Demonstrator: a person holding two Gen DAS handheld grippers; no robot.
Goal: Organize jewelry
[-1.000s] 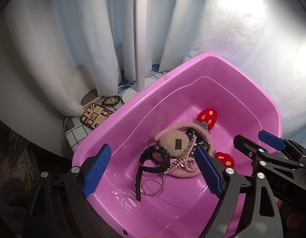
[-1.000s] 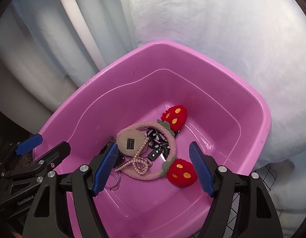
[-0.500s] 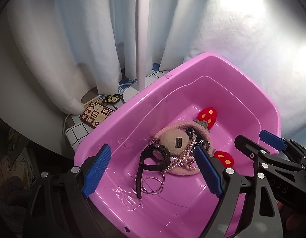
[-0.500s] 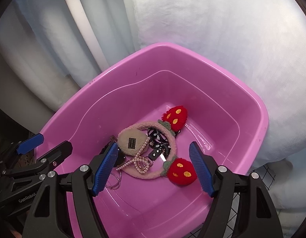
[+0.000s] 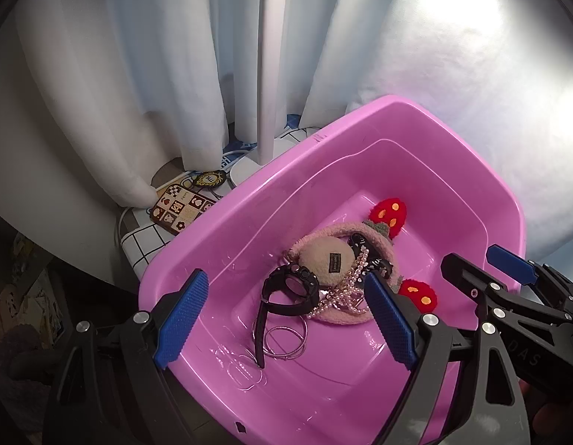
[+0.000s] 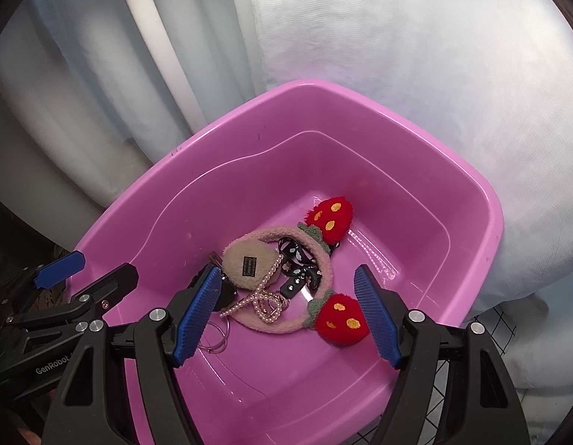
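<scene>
Because the jewelry is heaped together on the floor of the pink tub [image 6: 483, 222], a snag is the main risk. The left gripper [image 5: 286, 319] and right gripper [image 6: 286, 315] are both held above the tub, jaws wide and empty. The pearl chain [image 6: 266, 296] is draped over the beige pouch [image 6: 249, 263] and the fuzzy strawberry headband [image 6: 323, 270], with the black watch [image 5: 290, 291] and thin hoops [image 5: 284, 339] just beside. If one piece is lifted, others are likely dragged along.
</scene>
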